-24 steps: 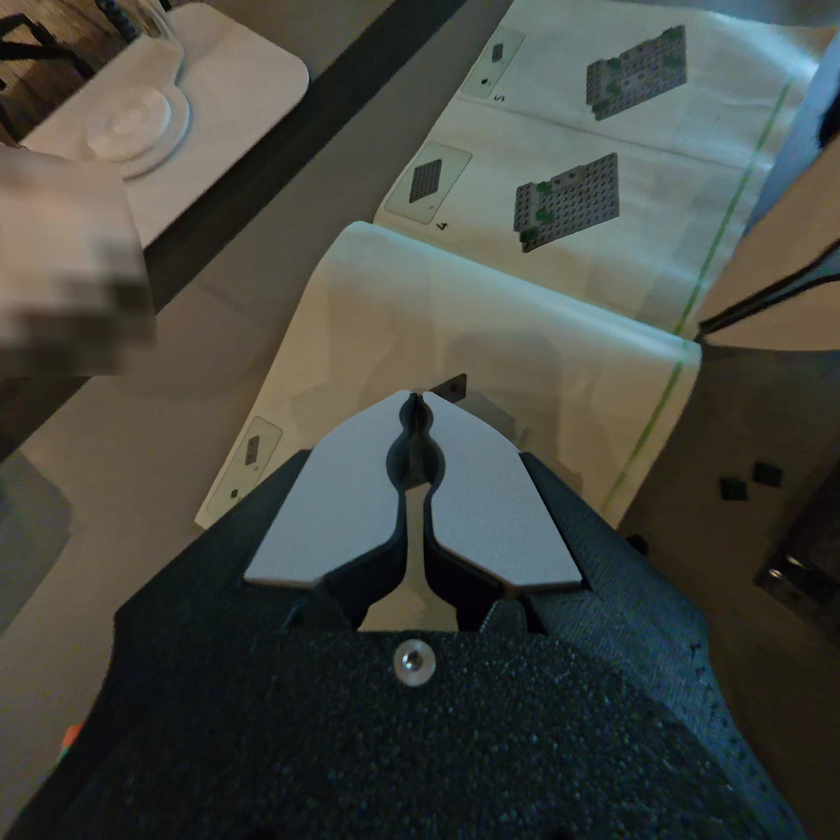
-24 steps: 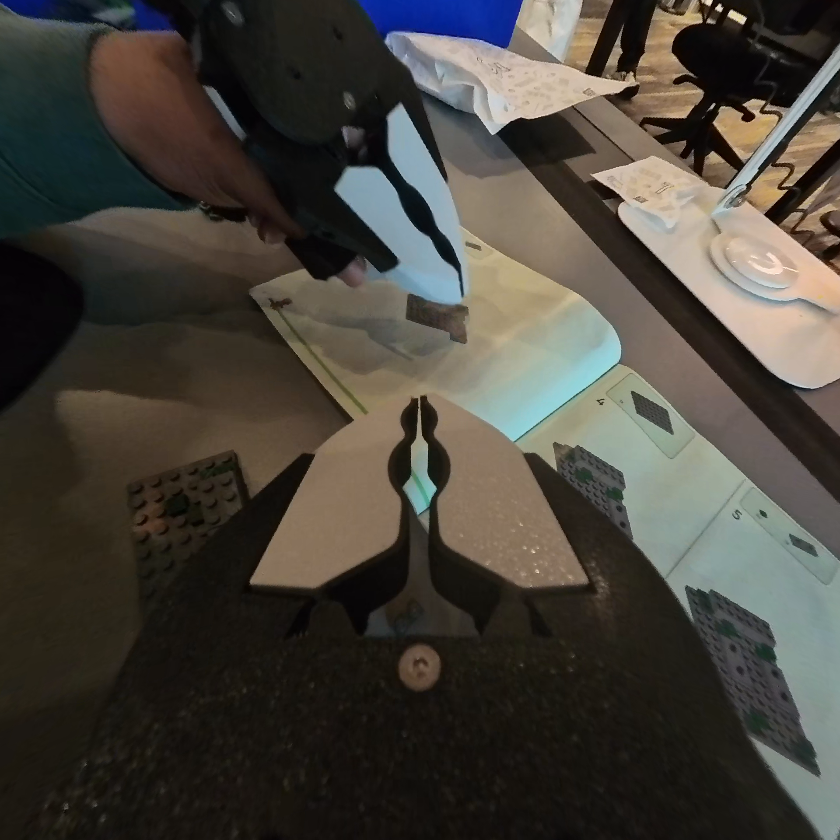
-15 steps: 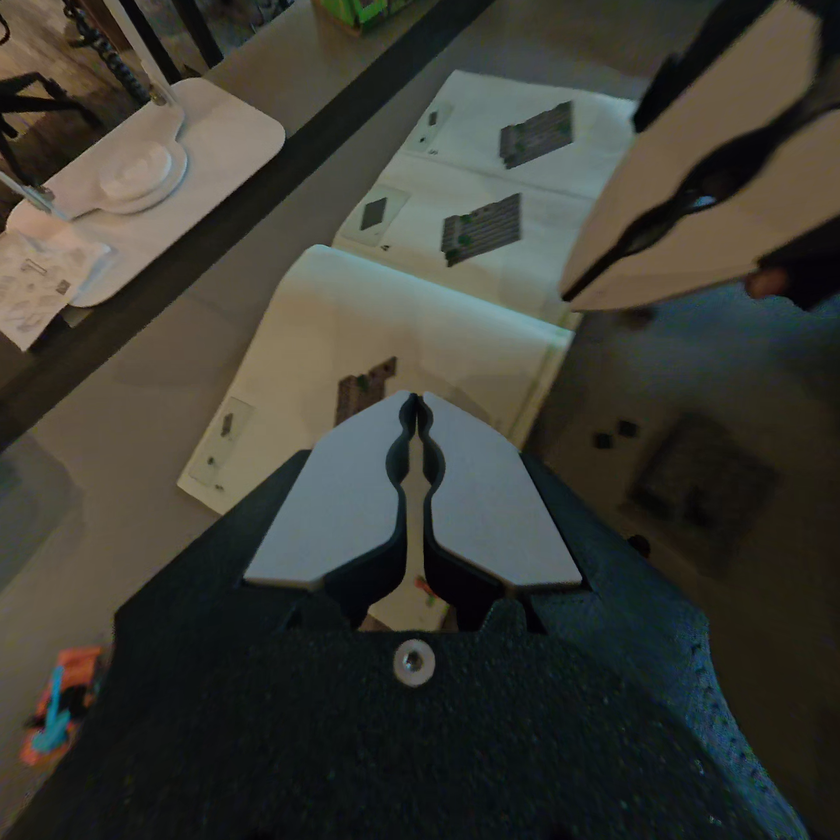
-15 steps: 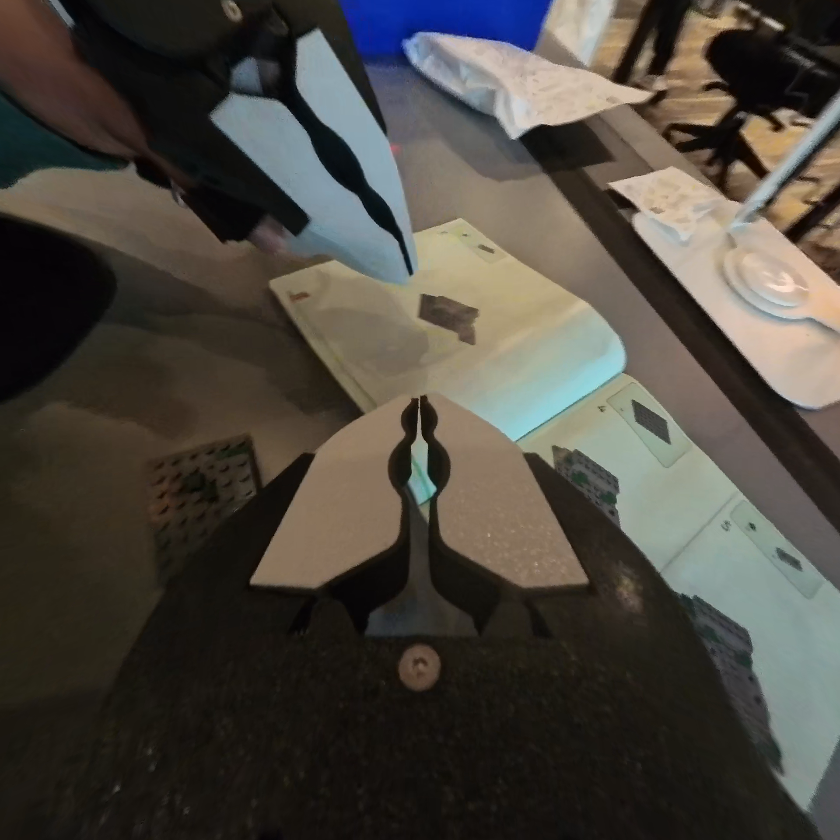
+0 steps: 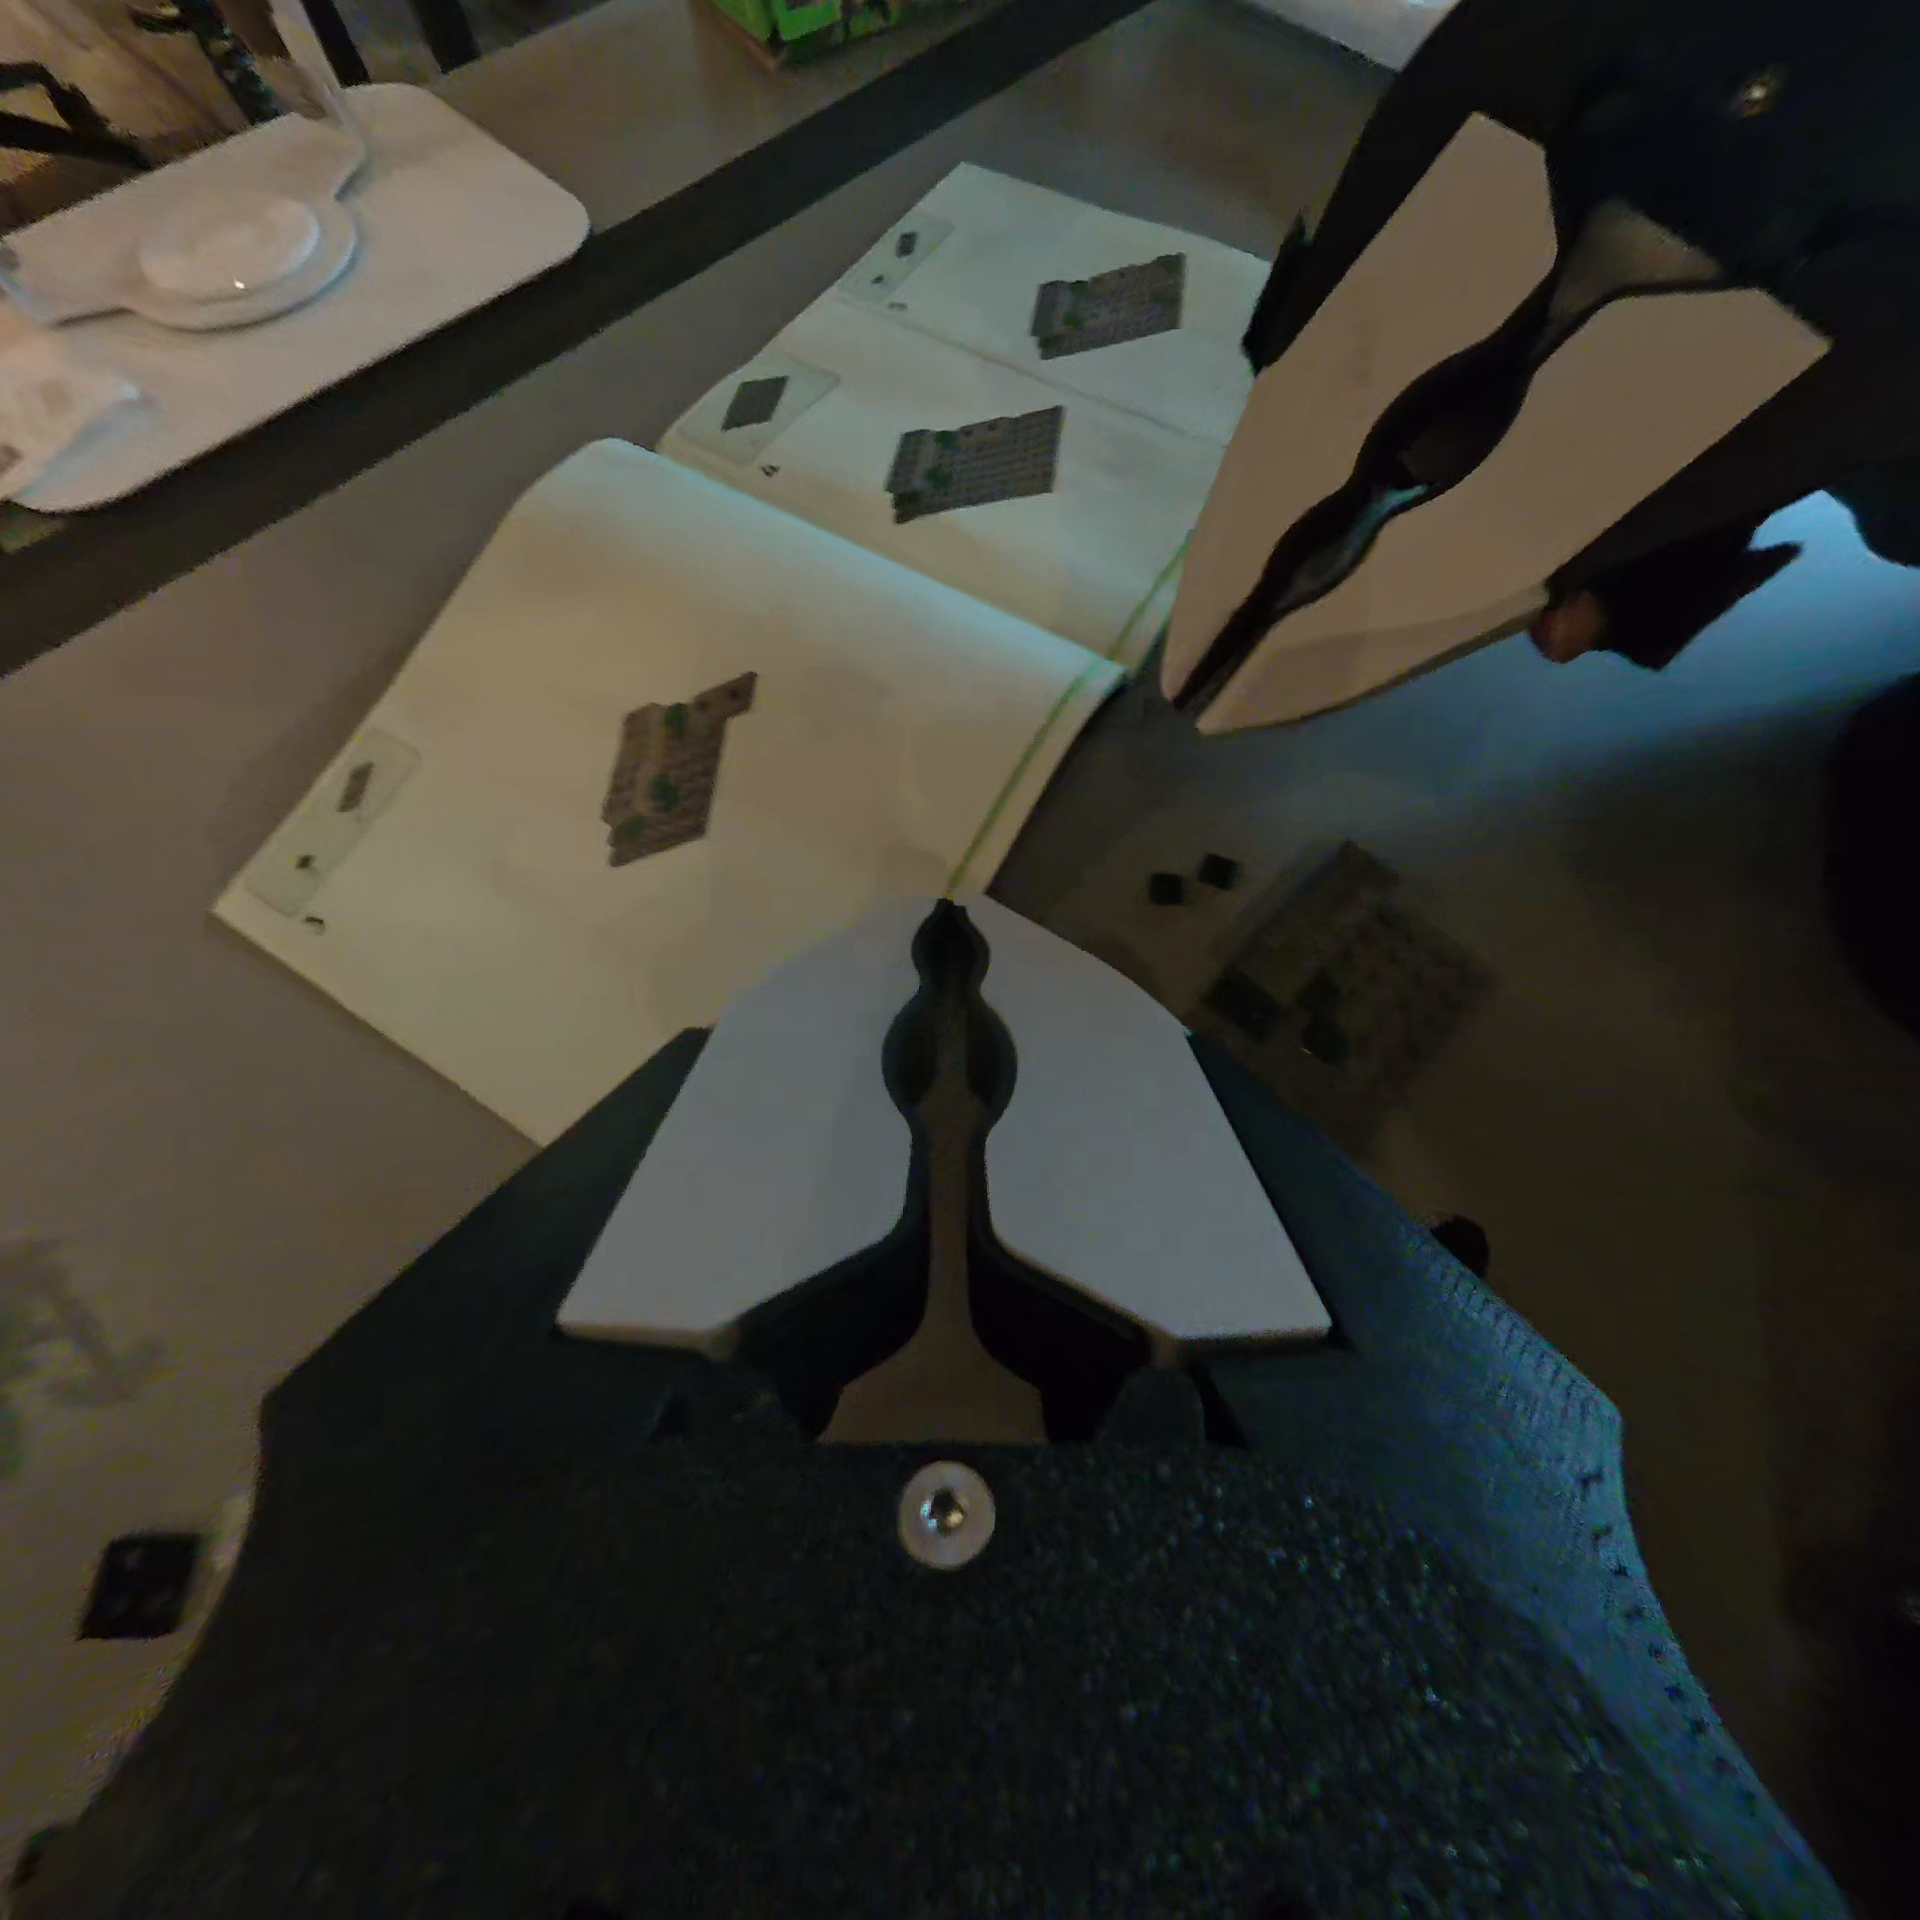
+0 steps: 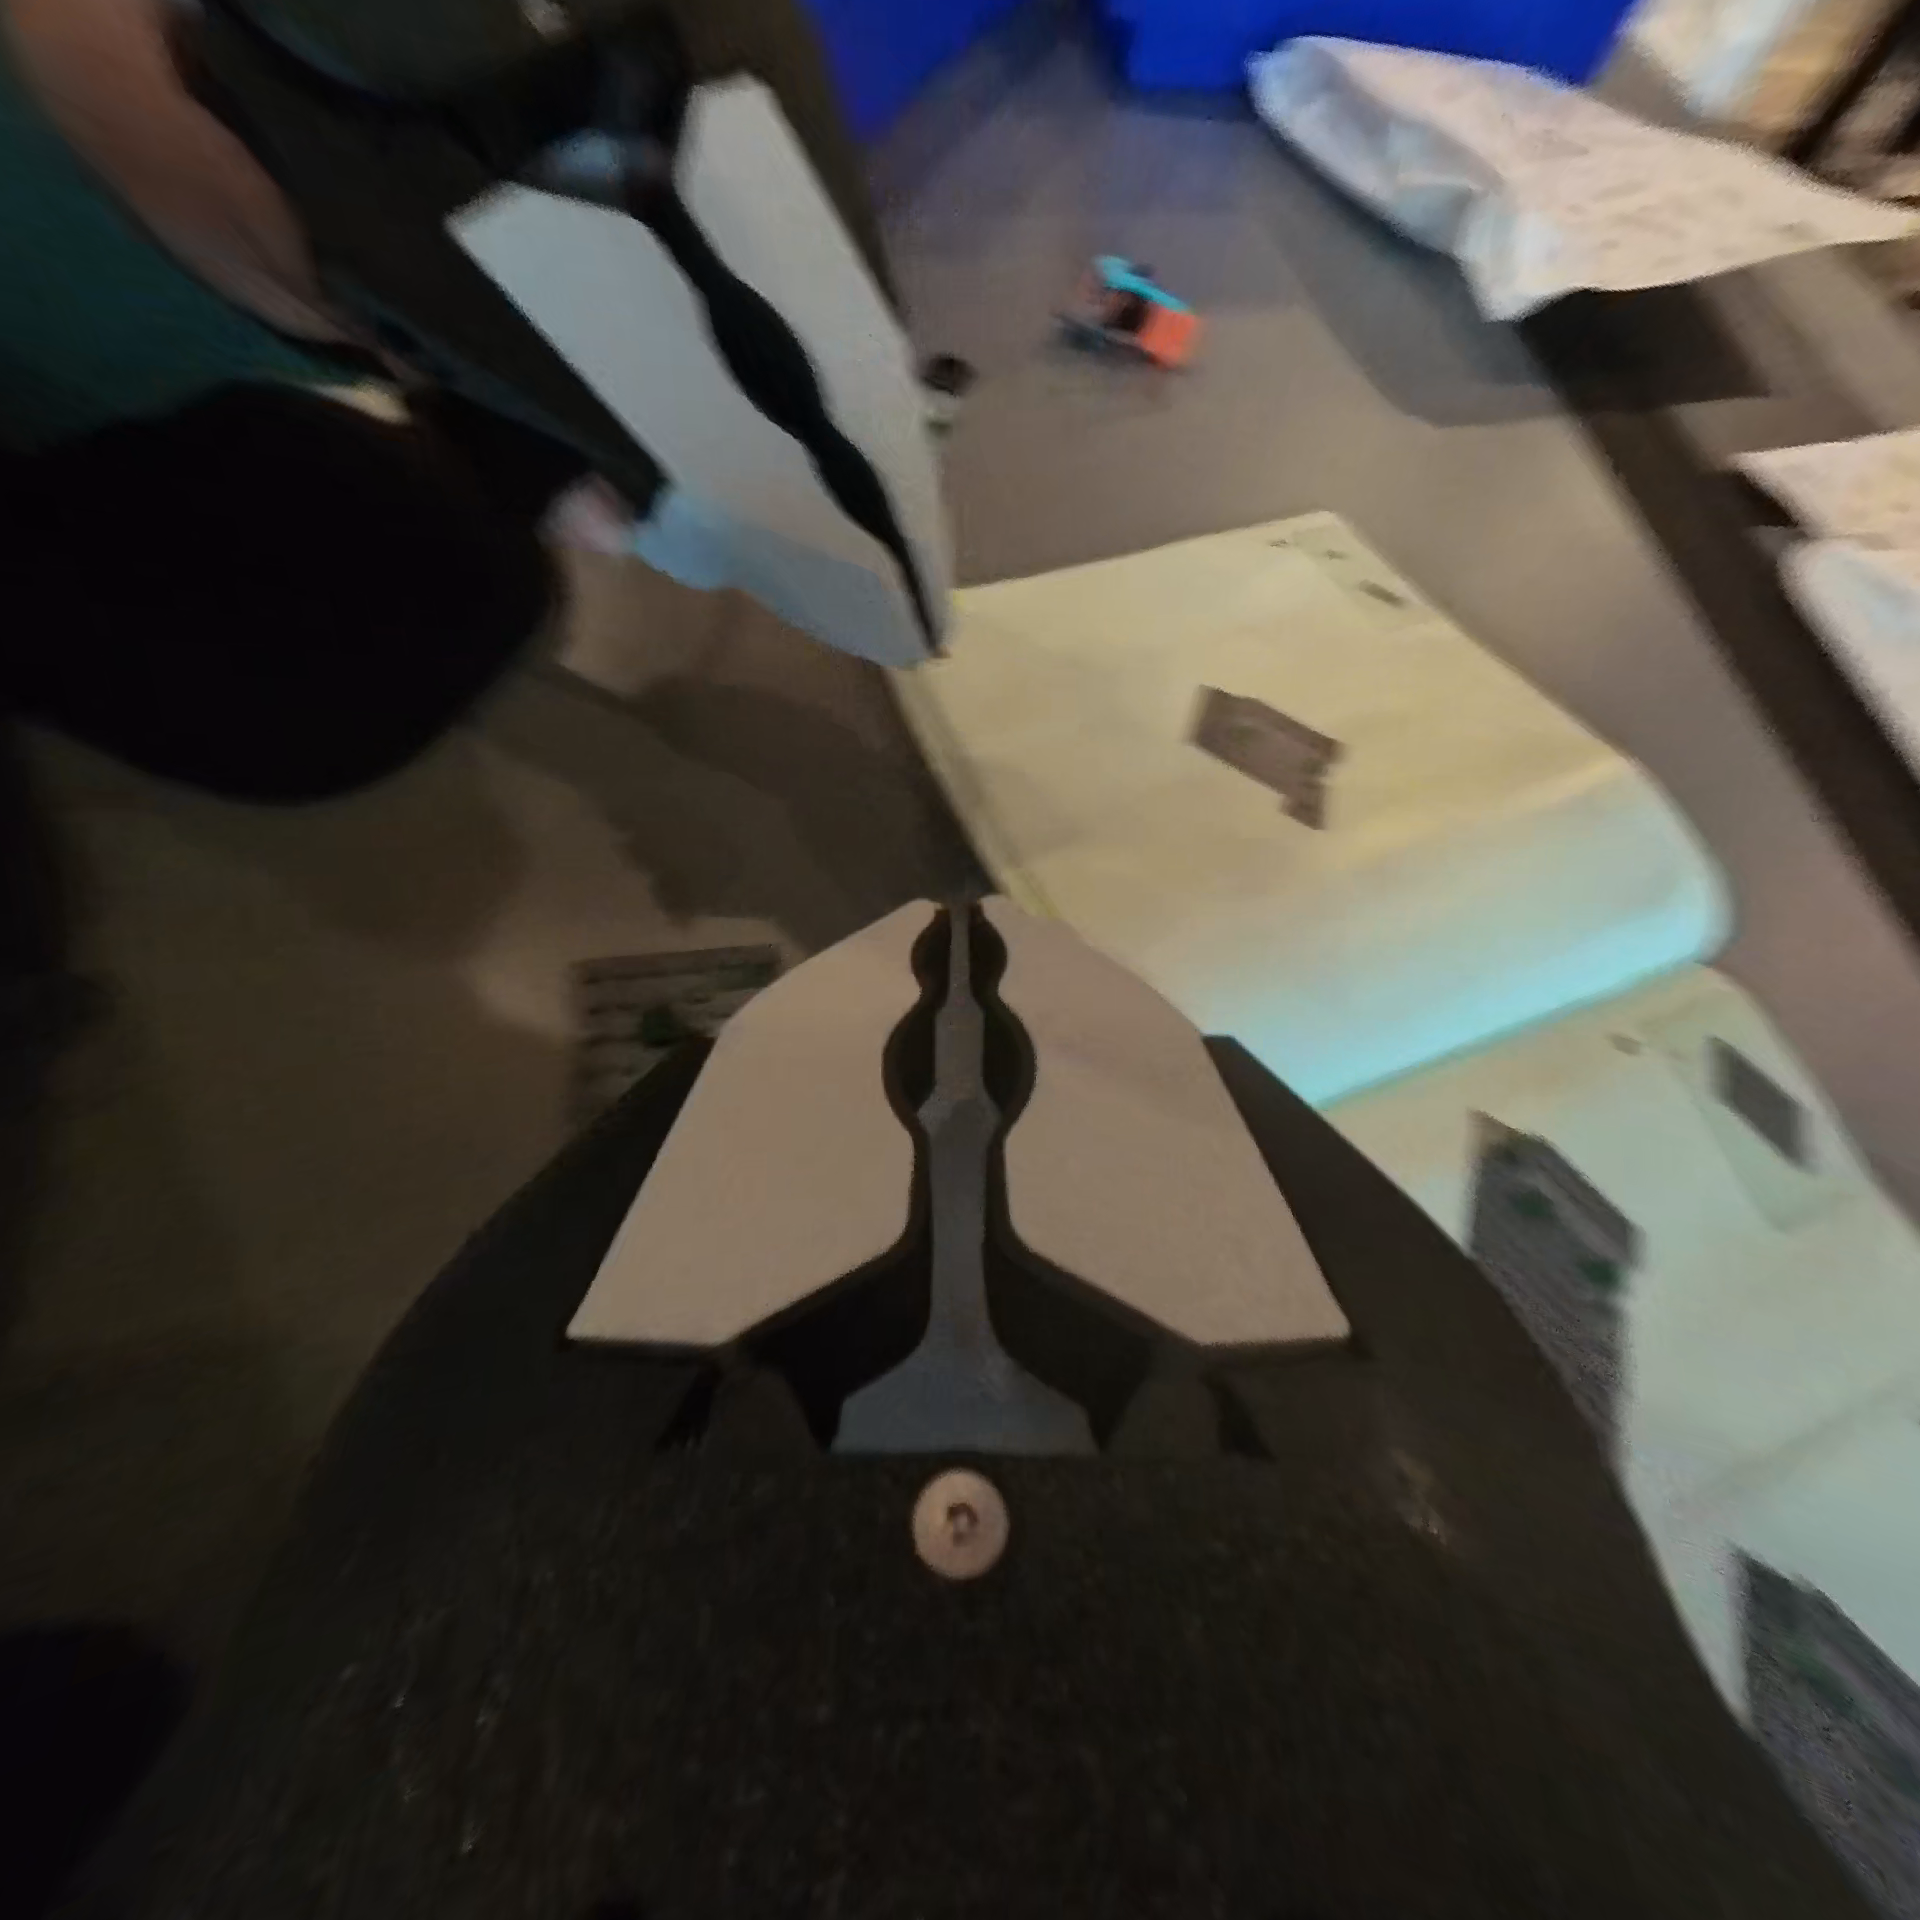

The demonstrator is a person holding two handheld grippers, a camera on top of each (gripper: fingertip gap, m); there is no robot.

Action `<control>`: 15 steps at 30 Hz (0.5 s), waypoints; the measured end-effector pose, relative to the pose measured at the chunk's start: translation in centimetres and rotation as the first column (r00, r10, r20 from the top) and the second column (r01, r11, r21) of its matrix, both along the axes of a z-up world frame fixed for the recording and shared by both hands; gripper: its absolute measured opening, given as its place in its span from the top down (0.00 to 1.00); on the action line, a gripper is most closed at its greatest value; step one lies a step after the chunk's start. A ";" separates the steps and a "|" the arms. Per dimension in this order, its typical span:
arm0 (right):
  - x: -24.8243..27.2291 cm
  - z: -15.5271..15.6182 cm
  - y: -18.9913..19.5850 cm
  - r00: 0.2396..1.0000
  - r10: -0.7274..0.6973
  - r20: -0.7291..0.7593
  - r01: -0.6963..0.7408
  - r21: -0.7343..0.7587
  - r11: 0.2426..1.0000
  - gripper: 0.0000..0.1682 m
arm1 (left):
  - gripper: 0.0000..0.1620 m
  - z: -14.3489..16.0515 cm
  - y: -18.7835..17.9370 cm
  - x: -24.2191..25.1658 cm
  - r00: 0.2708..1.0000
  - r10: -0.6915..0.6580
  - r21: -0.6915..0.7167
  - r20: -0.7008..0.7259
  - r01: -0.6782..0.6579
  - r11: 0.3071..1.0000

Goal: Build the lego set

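Both of my grippers, left [image 5: 951, 914] and right [image 6: 961, 914], are closed on nothing above the bench [image 5: 187, 1091]. At two o'clock lies the grey Lego plate [image 5: 1340, 961]; at eleven, the open instruction booklet [image 5: 665, 748].

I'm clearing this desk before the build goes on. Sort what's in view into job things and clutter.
For the build:
booklet, open on the table
grey plate, beside the booklet
two dark studs, loose by the plate
dark tile, near the left gripper

Lying about:
white lamp base
green box
orange and blue toy
white bag
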State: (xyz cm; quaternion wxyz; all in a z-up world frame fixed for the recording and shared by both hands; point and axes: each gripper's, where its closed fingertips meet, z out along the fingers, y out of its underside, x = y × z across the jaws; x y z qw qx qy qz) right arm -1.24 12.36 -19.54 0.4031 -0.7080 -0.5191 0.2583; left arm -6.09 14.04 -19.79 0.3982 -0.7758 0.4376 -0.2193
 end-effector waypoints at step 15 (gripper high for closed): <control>1.4 -4.7 -2.2 0.902 0.352 0.250 -0.306 -0.207 0.929 0.92 | 0.96 -0.9 -2.8 -0.1 0.999 -0.012 -0.057 0.042 0.015 0.998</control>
